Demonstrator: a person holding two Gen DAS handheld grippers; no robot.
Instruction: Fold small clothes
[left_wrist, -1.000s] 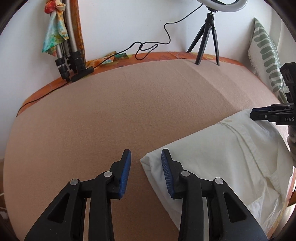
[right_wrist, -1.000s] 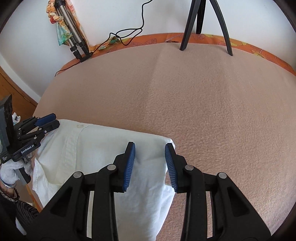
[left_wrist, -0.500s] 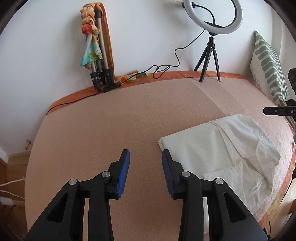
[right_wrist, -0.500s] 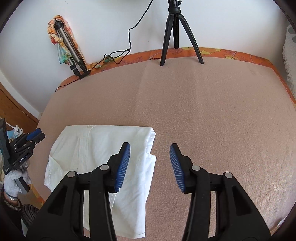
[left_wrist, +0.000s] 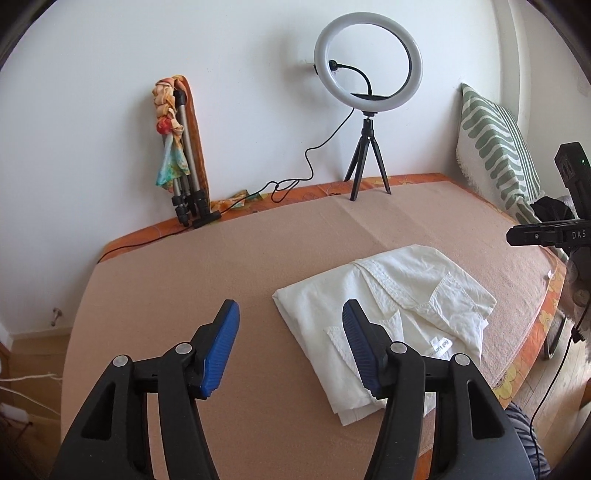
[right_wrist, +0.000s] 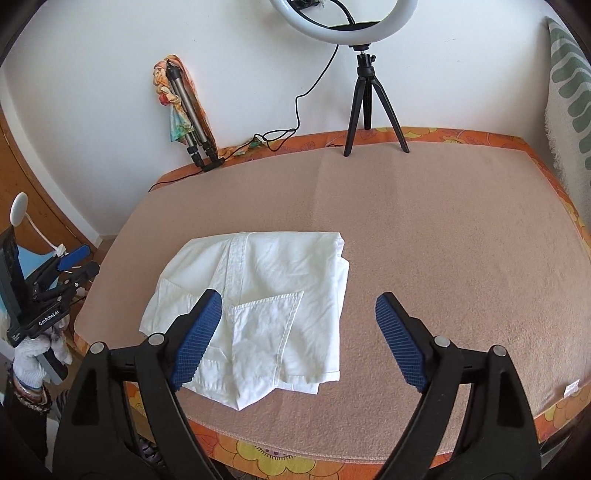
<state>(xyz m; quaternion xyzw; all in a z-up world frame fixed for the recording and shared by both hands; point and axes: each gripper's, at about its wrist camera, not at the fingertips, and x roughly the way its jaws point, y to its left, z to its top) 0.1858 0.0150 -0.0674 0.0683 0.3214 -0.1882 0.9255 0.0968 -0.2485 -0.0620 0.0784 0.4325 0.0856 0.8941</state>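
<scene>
A white garment (left_wrist: 388, 295) (right_wrist: 266, 288) lies folded into a rough rectangle on the pink blanket (left_wrist: 221, 266) (right_wrist: 424, 221), near the bed's front edge. A pocket and a seam show on top. My left gripper (left_wrist: 290, 314) hovers above the blanket at the garment's left edge, its jaws opening with nothing between them. My right gripper (right_wrist: 299, 306) hangs above the garment's right part, jaws opening wide and empty. Neither touches the cloth. Each gripper also shows at the edge of the other's view, held by a gloved hand (right_wrist: 33, 354).
A ring light on a small black tripod (left_wrist: 367, 110) (right_wrist: 369, 92) stands at the back edge by the wall, its cable (left_wrist: 306, 173) trailing left. A folded tripod with a colourful scarf (left_wrist: 177, 155) leans on the wall. A green-striped pillow (left_wrist: 495, 147) is at the right.
Both grippers have risen and pulled back from the garment, which was let go and now lies whole in view. Both pairs of jaws stand wider than before.
</scene>
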